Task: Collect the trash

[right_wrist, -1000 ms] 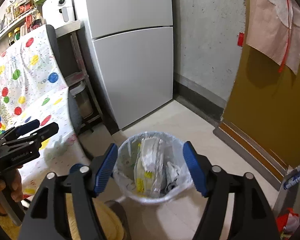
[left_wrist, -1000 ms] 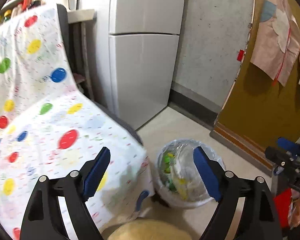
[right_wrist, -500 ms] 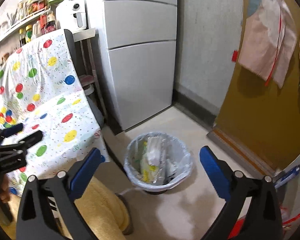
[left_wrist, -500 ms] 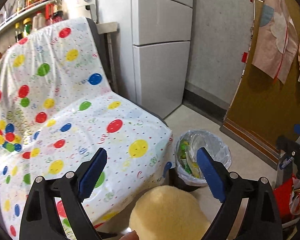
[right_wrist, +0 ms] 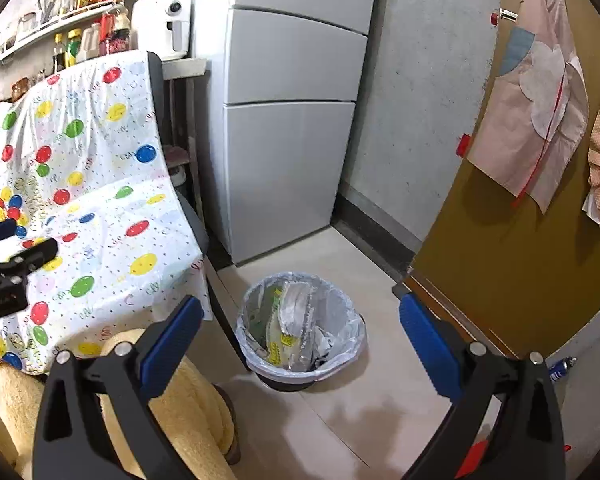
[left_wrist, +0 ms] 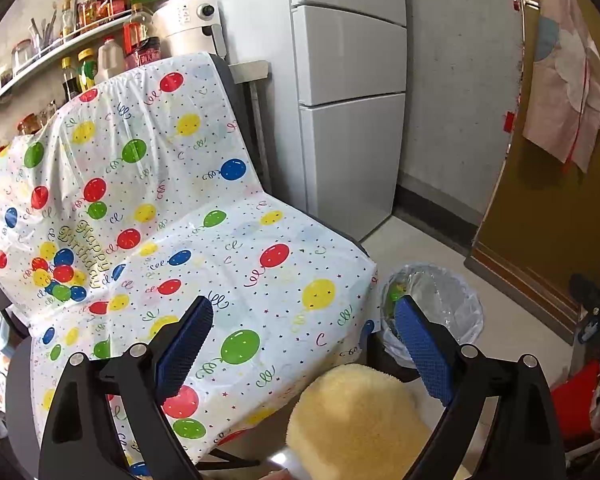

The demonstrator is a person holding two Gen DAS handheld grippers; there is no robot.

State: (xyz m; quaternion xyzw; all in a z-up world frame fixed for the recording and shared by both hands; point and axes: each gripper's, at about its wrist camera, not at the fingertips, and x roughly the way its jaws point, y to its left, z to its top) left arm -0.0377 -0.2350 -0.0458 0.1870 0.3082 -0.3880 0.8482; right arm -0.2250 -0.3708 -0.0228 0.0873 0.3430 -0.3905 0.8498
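Both grippers have risen and drawn back from the lined trash bin point(right_wrist: 302, 326); left gripper point(left_wrist: 304, 346) and right gripper point(right_wrist: 300, 340) stand released, empty, bin at twelve o'clock of the right.

Open floor point(right_wrist: 340, 400) around the trash bin point(right_wrist: 302, 322), clear on the near and right sides. Hemmed on the left by the chair under a balloon-print cover point(left_wrist: 220, 272), its front corner just beside the bin rim. Blocked behind by the fridge point(right_wrist: 284, 160) and the wall, to the right by the brown door point(right_wrist: 520, 260). Bin mouth uncovered, already part-filled with wrappers. Yellow fuzzy fabric point(right_wrist: 188, 412) crowding the near left.
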